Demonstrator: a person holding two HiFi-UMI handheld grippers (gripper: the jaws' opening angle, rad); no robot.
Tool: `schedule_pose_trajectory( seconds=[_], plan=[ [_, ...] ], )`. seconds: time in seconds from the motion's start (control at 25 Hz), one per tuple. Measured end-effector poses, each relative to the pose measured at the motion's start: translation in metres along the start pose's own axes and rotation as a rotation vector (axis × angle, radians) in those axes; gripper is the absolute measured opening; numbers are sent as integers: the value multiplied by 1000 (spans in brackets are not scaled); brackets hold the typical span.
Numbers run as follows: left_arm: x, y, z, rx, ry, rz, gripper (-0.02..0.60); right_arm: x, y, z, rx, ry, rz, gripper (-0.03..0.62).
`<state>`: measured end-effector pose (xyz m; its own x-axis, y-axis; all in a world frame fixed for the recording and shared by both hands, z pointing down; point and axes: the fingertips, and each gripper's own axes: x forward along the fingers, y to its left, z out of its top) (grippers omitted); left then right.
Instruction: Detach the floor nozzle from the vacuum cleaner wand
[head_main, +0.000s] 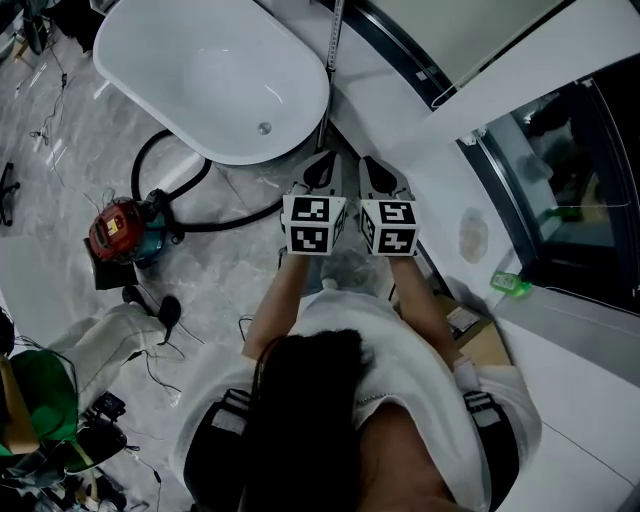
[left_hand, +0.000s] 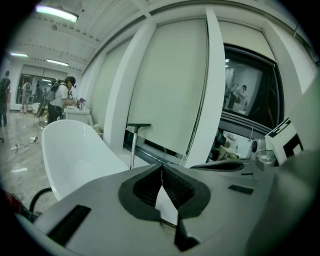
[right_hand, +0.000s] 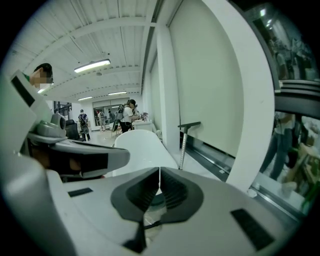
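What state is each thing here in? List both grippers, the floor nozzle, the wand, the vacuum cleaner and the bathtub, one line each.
left gripper: shut, holding nothing.
right gripper: shut, holding nothing.
floor nozzle: on the wand's top end, not yet detached.
wand: standing upright beside the bathtub.
vacuum cleaner: resting on the floor.
bathtub: empty.

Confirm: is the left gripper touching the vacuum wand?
Apart. The left gripper view shows the left gripper shut and empty, the wand standing clear beyond it beside the bathtub.
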<state>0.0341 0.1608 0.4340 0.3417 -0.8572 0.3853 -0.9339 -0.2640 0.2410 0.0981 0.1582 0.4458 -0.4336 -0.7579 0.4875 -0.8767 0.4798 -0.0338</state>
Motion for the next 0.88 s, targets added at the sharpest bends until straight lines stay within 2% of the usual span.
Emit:
schedule_pose_trajectory(
  seconds=[0.52, 0.88],
  plan=[
    [53, 37, 32, -3, 32, -57, 5, 61, -11, 36, 0, 25, -29, 17],
    [91, 64, 67, 35, 25, -83, 5, 99, -19, 72, 49, -23, -64, 17]
  ],
)
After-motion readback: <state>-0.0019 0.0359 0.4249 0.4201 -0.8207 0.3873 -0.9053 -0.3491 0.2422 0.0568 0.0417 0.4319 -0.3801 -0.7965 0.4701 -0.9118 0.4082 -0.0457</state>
